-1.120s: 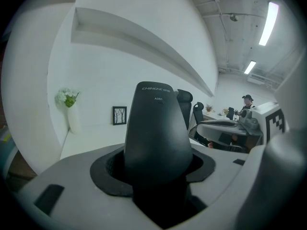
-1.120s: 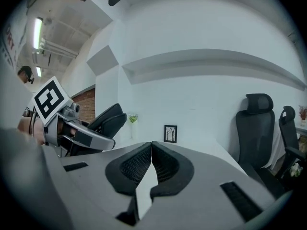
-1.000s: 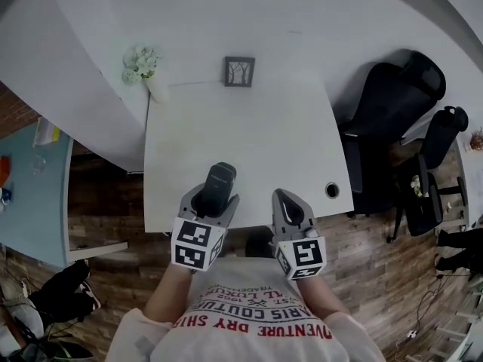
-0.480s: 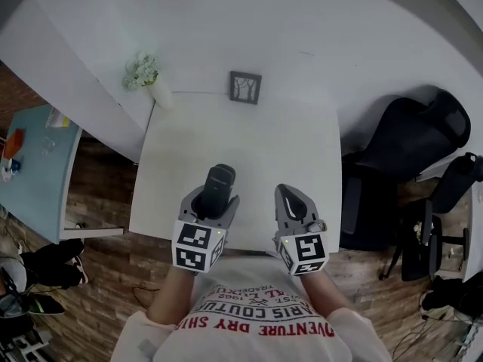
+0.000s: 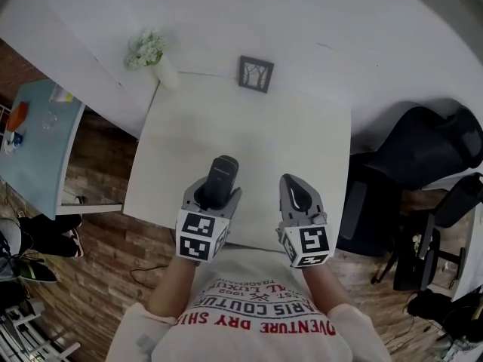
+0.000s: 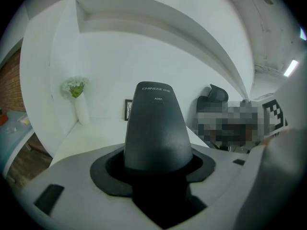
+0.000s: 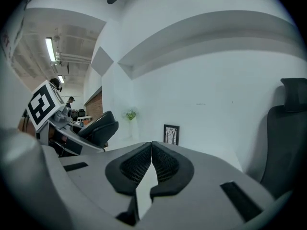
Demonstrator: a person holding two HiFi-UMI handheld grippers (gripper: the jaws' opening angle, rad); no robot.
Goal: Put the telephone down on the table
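A dark grey telephone handset (image 5: pixel 220 179) (image 6: pixel 157 128) sticks forward out of my left gripper (image 5: pixel 213 198), whose jaws are shut on its lower part. It hangs over the near edge of the white table (image 5: pixel 249 142). My right gripper (image 5: pixel 296 200) is beside it to the right, shut with its pads meeting and nothing between them (image 7: pixel 151 164). Both grippers point toward the far wall.
A small framed picture (image 5: pixel 256 74) and a white vase of flowers (image 5: pixel 151 55) stand at the table's far edge. Black office chairs (image 5: pixel 430 157) sit to the right. A light blue table (image 5: pixel 34 149) is on the left over a wooden floor.
Both grippers and the held handset have come forward, further over the table's near edge. The table now sits closer and more central in the head view.
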